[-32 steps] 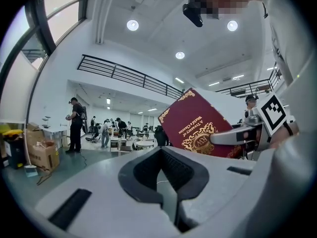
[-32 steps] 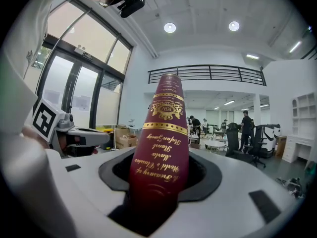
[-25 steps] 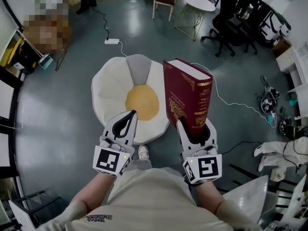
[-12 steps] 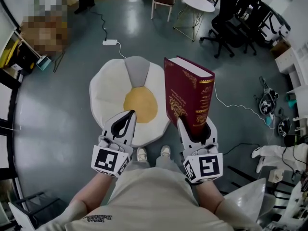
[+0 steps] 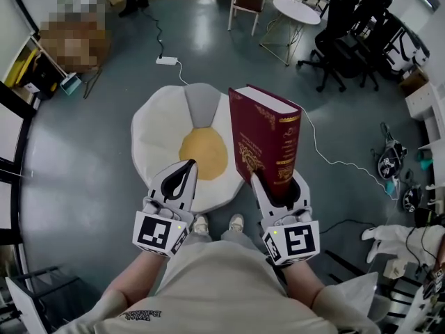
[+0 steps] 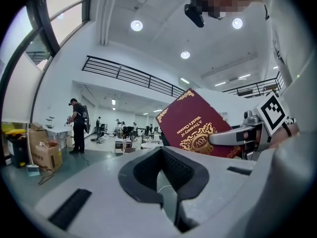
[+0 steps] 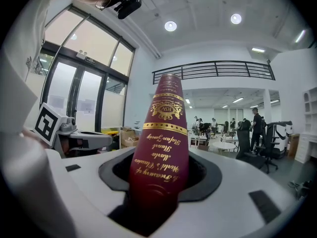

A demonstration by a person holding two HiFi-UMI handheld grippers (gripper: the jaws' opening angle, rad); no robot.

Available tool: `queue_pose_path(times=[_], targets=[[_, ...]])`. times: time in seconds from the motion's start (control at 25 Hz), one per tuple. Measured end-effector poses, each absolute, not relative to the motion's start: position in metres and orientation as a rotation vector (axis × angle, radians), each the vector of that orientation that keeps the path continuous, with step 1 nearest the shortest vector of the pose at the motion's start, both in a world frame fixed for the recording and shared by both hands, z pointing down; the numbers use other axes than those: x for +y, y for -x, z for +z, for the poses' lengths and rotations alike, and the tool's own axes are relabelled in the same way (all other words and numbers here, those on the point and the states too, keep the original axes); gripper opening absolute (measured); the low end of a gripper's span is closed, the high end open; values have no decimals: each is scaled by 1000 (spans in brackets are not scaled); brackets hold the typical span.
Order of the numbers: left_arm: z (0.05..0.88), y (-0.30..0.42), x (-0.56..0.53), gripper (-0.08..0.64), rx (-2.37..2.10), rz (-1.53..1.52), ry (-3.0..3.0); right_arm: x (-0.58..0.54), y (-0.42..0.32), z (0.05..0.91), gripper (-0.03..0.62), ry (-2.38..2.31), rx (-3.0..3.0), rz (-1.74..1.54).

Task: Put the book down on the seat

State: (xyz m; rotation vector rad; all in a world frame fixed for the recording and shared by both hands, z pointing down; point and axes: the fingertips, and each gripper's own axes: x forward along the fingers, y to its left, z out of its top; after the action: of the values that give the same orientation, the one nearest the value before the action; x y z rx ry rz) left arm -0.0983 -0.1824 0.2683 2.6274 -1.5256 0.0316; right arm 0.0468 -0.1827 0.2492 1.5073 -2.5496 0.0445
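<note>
Head view shows the carrying step: the right claw [image 5: 278, 186] pinches the red book [image 5: 268, 134] upright over the right edge of the seat [image 5: 156, 127], the left claw [image 5: 184, 172] is pressed together and empty, and next, I think, the book must go down flat onto the seat.

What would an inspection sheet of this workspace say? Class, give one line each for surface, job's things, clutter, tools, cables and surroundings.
Surface: grey floor, smooth and shiny.
Job's things: egg-shaped seat lies on the floor, nothing on it; red book is held upright, over the seat's right edge in the head view, not yet down.
Clutter: small gear lies on the floor at the right.
Tools: right tool shut on the book's lower end; left tool shut, empty.
Cables: white power strip with a white cable leading toward the seat; second white cable runs past the book.
Surroundings: round table, wooden chair, black office chairs at the far side.
</note>
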Motion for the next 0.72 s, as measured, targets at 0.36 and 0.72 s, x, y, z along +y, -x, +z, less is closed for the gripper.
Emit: queue_pose_path(times=[0.36, 0.72], targets=[[275, 91, -183, 3, -1519, 58, -2625, -186, -50, 261, 222, -1511, -2554, 88], [296, 77, -187, 3, -1473, 75, -2617, -197, -58, 298, 222, -1499, -2529, 238]])
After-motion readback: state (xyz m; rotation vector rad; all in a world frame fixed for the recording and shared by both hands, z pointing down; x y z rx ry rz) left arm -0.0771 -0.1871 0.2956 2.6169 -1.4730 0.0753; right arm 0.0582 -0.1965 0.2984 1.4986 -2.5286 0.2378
